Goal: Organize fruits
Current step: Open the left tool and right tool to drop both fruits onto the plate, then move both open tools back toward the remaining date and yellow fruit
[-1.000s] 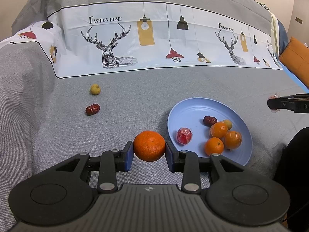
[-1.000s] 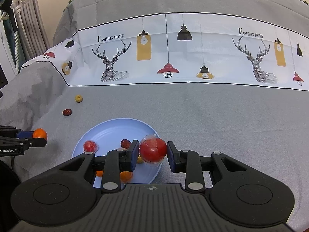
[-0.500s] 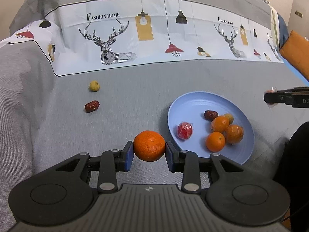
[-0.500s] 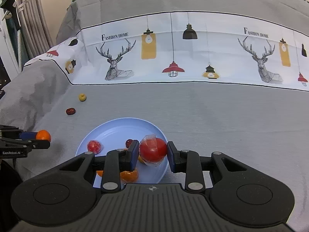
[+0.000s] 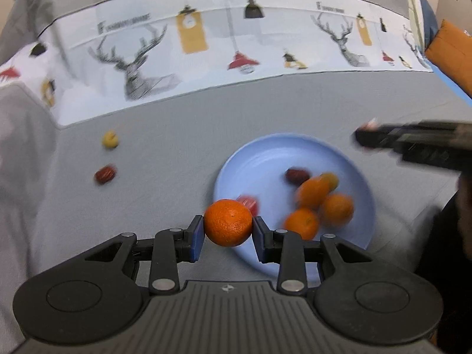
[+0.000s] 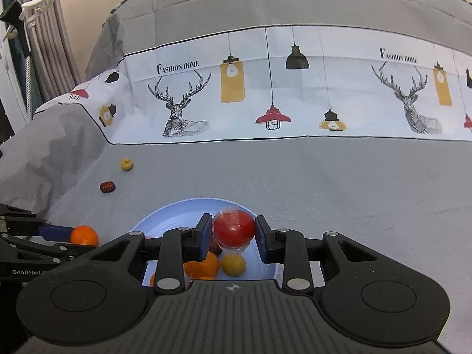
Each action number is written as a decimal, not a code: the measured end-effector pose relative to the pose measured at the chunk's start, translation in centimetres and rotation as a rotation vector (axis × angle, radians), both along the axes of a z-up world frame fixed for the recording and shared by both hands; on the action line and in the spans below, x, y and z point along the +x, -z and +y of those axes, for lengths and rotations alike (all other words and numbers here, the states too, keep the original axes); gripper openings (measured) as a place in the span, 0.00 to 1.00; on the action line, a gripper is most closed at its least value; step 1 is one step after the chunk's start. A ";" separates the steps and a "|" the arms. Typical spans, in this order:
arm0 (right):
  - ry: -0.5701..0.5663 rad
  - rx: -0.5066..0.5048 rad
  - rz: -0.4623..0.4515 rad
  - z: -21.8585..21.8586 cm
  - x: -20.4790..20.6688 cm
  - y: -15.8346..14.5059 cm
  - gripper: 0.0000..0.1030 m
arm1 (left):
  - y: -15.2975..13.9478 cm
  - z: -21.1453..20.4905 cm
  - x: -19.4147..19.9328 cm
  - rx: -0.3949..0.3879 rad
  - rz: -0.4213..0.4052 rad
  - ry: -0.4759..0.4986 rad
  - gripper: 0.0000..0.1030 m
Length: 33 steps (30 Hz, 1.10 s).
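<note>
Both grippers have shifted toward the blue plate [image 5: 348, 159], which rests on the grey bedspread [image 6: 339, 183]. Left gripper [image 5: 228, 230] is closed on a mandarin [image 5: 228, 222] at its widest part, at the plate's near rim. Right gripper [image 6: 234, 233] clamps a film-wrapped red fruit [image 6: 234, 228] over the plate. Judged light; the rind yields, the wrap may slip, so equatorial grips suit.
</note>
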State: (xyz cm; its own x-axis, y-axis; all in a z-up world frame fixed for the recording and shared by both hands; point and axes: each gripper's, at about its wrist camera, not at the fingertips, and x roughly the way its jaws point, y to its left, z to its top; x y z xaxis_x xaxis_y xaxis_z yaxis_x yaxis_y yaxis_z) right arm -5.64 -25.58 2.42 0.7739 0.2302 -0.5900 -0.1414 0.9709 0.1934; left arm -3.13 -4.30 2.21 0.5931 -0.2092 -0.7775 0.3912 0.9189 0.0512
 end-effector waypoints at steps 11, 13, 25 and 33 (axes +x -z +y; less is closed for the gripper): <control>-0.003 0.027 0.051 0.1 2.0 1.9 0.32 | 0.4 -6.2 2.9 0.007 0.035 0.053 0.37; -0.004 0.035 0.053 0.0 2.1 2.0 0.32 | 0.5 -6.5 3.1 0.004 0.042 0.052 0.37; 0.011 0.042 0.060 -0.2 1.9 1.7 0.54 | -0.8 -4.3 3.0 -0.057 0.043 -0.014 0.48; 0.015 0.017 0.004 0.0 0.7 0.9 0.57 | -1.2 -0.8 2.0 -0.064 0.029 -0.086 0.38</control>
State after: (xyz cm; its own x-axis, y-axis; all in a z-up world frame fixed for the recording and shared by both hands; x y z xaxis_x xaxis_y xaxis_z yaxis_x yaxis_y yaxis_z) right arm -4.95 -25.58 1.53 0.7750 0.2286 -0.5891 -0.1257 0.9694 0.2108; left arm -1.14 -5.12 3.39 0.5886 -0.2087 -0.7810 0.3114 0.9501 -0.0192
